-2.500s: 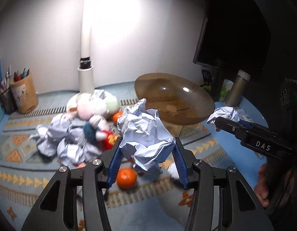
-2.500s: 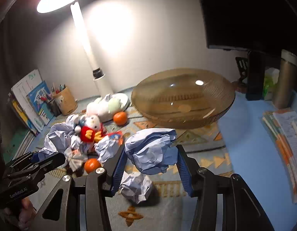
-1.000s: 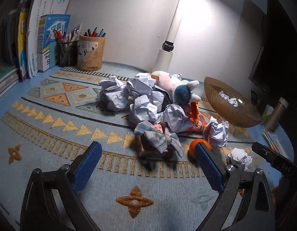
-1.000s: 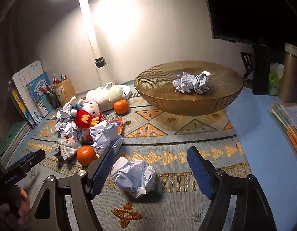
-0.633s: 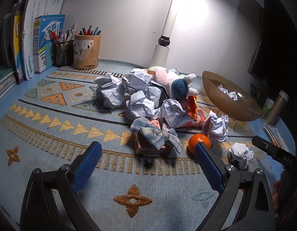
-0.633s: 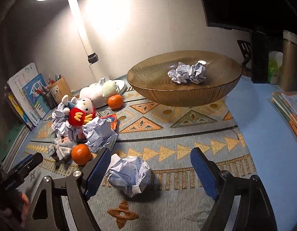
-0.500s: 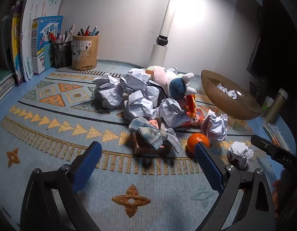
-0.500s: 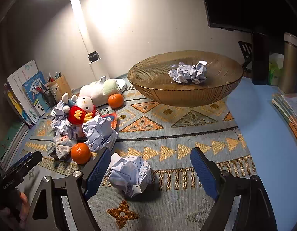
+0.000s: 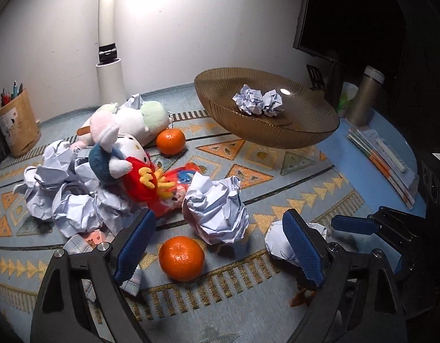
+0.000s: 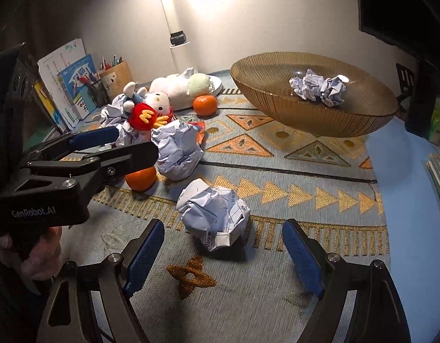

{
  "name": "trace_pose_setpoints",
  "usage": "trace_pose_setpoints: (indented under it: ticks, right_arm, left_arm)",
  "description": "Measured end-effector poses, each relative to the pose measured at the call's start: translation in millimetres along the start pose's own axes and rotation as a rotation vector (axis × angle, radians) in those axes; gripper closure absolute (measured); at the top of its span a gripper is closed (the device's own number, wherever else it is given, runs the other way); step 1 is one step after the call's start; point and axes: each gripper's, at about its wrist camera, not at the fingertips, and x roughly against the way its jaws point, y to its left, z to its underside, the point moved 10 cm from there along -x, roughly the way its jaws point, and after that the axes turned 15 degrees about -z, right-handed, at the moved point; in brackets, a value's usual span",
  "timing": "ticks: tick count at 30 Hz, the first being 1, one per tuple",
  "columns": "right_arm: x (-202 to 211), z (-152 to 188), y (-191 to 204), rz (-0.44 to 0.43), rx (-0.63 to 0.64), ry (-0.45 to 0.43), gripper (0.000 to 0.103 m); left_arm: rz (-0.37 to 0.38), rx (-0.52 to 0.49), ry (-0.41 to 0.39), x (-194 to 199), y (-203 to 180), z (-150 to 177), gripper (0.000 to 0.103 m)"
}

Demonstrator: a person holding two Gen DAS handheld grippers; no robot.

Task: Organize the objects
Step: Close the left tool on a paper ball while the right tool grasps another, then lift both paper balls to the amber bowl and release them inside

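My left gripper point(image 9: 217, 245) is open and empty, low over the rug, with an orange point(image 9: 181, 258) and a crumpled paper ball point(image 9: 217, 210) between its jaws. My right gripper point(image 10: 222, 253) is open and empty, with another paper ball point(image 10: 214, 217) just ahead between its blue pads. An amber bowl point(image 10: 277, 103) holds two paper balls point(image 10: 318, 85); it also shows in the left wrist view point(image 9: 220, 105). The left gripper shows in the right wrist view point(image 10: 105, 145), and the right gripper's fingers point(image 9: 359, 225) show in the left wrist view.
A heap of paper balls point(image 9: 62, 200), plush toys point(image 9: 125, 165) and a second orange point(image 9: 170, 141) lies at the left of the rug. A lamp post point(image 9: 108, 65), pen cup point(image 9: 17, 123), books point(image 10: 68, 85), thermos point(image 9: 362, 97) and papers point(image 9: 382, 154) stand around.
Both grippers let go of their paper balls, which now lie in the bowl. The left gripper swung right and closer to the orange and paper ball; the right one dropped nearer its paper ball.
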Motion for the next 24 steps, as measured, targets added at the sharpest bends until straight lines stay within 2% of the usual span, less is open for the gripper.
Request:
trace_pose_setpoints:
  ticks: [4,6,7,9,11,14,18,22,24]
  right_arm:
    - [-15.9,0.6,-7.4,-0.006,-0.042,0.039,0.022]
    - [-20.7,-0.7,-6.7,-0.023,-0.047,0.044,0.035]
    - [-21.2,-1.7,-7.6,-0.017,-0.048,0.044,0.038]
    - [-20.1,-3.8,-6.2,-0.030,-0.046,0.034,0.053]
    - [-14.4,-6.2,-10.1,-0.027,-0.059,0.009,0.054]
    - [-2.4,-11.8,-20.8,-0.011,-0.073,-0.028,0.054]
    - [17.0,-19.9,-43.6,0.053,-0.092,-0.068,0.054]
    - [24.0,-22.0,-68.6,0.147,-0.095,-0.077,0.054]
    - [19.2,-18.7,-76.7,0.154,-0.103,-0.057,0.054]
  left_arm:
    - [0.004,0.003,0.024,-13.2,0.1,3.5,0.016]
    - [0.020,0.013,0.032,-18.4,0.0,3.3,0.016]
    - [0.025,0.017,0.032,-20.2,-0.6,3.1,0.020]
    - [0.040,0.010,0.046,-26.5,-4.5,3.8,0.032]
    - [0.032,0.002,0.057,-32.7,-6.9,5.4,0.051]
    - [0.041,0.015,0.043,-29.5,-8.3,3.8,0.058]
    - [0.074,0.059,-0.005,-2.9,-13.8,-2.5,0.058]
    - [0.111,0.103,0.004,4.3,-34.3,13.0,0.058]
    - [0.108,0.104,0.008,0.6,-42.0,21.5,0.058]
